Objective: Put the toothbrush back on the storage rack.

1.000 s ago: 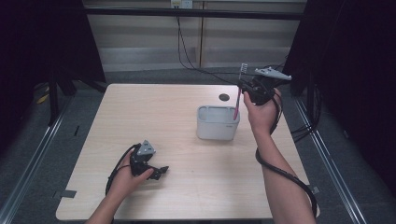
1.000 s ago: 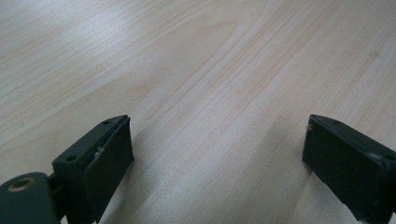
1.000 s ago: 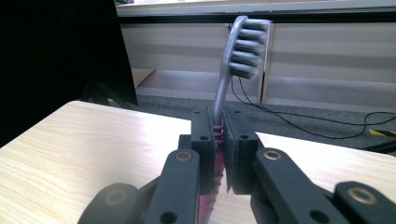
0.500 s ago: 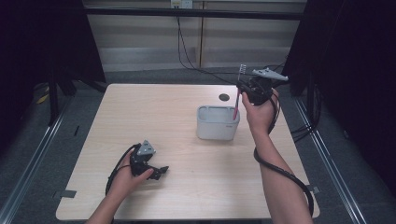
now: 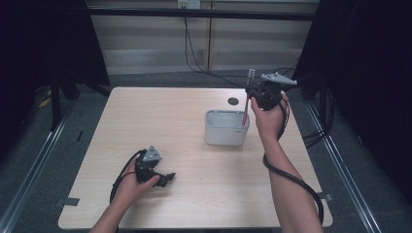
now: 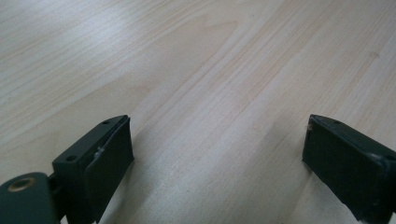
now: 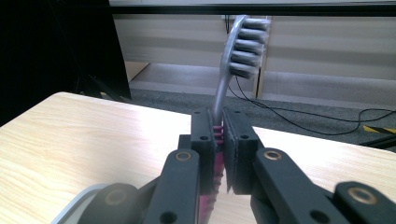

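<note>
Over the far right part of the table [image 5: 145, 116], the right gripper [image 5: 248, 92] is up in the air, jaws pinched tight on a toothbrush [image 5: 247, 99]. Bristle head points up, pink handle hangs down, its lower end dipping toward the white tub [image 5: 226, 132] just below. From the right gripper view, the toothbrush [image 7: 238, 56] rises straight out of the clamped jaws, grey neck and bristles clear against the back wall. Down at the near left, the left gripper [image 5: 165, 178] rests low on the wood, well apart from the tub; the left gripper view shows its jaws spread wide with bare tabletop [image 6: 210, 93] between them.
</note>
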`<state>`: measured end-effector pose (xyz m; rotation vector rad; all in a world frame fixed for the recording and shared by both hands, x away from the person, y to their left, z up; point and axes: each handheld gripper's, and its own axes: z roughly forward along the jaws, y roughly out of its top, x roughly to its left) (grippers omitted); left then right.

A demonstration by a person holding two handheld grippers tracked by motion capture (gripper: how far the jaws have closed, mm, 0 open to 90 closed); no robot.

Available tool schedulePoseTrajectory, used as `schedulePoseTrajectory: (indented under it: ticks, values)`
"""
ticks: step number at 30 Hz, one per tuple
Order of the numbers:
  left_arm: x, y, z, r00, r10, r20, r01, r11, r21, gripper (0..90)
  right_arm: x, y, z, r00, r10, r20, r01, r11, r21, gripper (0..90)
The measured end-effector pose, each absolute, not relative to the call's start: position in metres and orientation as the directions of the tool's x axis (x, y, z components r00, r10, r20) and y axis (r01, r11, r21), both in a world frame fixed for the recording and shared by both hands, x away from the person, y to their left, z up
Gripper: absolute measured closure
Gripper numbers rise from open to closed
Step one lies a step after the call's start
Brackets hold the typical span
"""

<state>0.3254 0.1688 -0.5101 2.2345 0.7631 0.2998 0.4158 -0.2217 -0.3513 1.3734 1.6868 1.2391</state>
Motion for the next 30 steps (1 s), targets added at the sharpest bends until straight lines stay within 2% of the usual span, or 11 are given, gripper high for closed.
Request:
schedulePoseTrajectory:
  ticks: [30]
  values:
    - [0.325,0.169,-0.510,0.795,0.606,-0.020,0.433,-0.544,0.718,8.1,0.411,-0.219,-0.377,-0.275,0.958,0.085,0.398,0.033,0.917,84.0]
